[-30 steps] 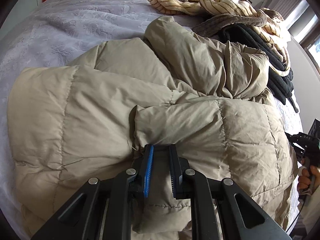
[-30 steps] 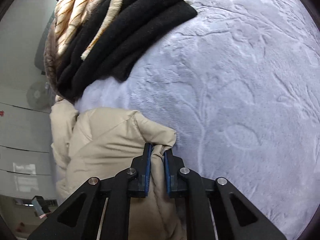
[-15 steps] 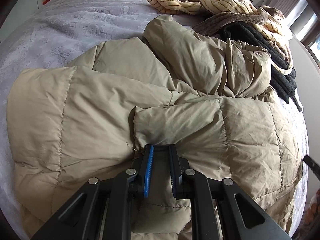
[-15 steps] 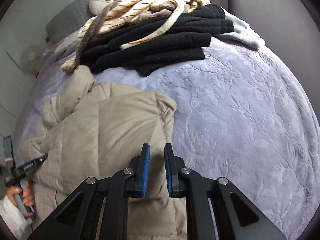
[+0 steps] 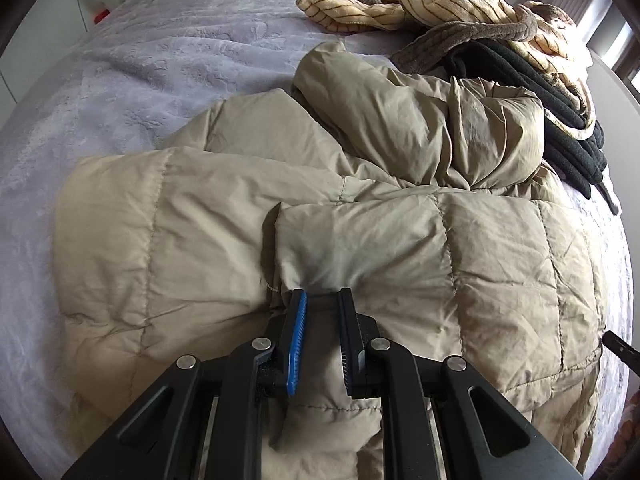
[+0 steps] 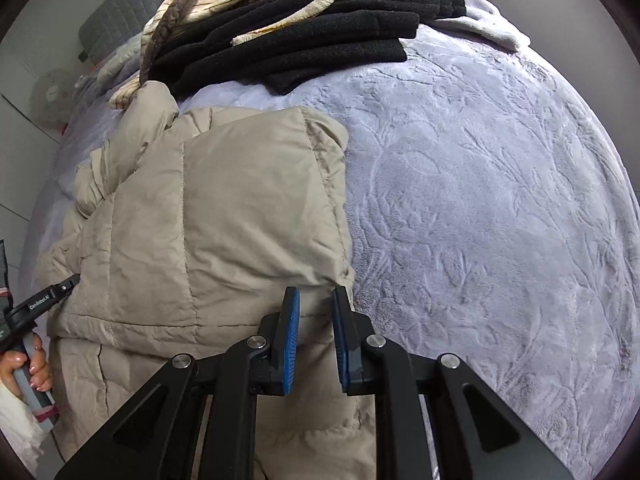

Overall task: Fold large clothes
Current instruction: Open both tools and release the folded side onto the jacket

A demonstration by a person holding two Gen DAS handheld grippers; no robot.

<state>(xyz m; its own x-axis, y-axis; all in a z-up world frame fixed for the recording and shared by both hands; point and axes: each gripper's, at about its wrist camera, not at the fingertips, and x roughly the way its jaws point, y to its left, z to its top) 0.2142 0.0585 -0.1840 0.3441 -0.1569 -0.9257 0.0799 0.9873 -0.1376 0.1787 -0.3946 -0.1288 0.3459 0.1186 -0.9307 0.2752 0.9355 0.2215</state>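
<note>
A beige quilted puffer jacket (image 5: 360, 216) lies partly folded on a lavender bedspread (image 5: 140, 68). My left gripper (image 5: 322, 300) rests over a fold near the jacket's near edge, jaws slightly apart with fabric between them. In the right wrist view the jacket (image 6: 224, 216) lies flat with one corner folded over. My right gripper (image 6: 314, 296) is open and empty just above the jacket's right edge. The left gripper (image 6: 44, 300) and the hand holding it show at the far left of that view.
A pile of black fleece (image 6: 320, 24) and cream striped garments (image 5: 440, 4) lies at the head end of the bed. The bedspread (image 6: 500, 200) lies bare right of the jacket. A grey headboard (image 6: 116, 20) and a fan (image 6: 52, 92) stand behind.
My right gripper has let go of the jacket corner, opened and pulled back above the bed. The released corner now lies flat. The left gripper has stayed on its fold.
</note>
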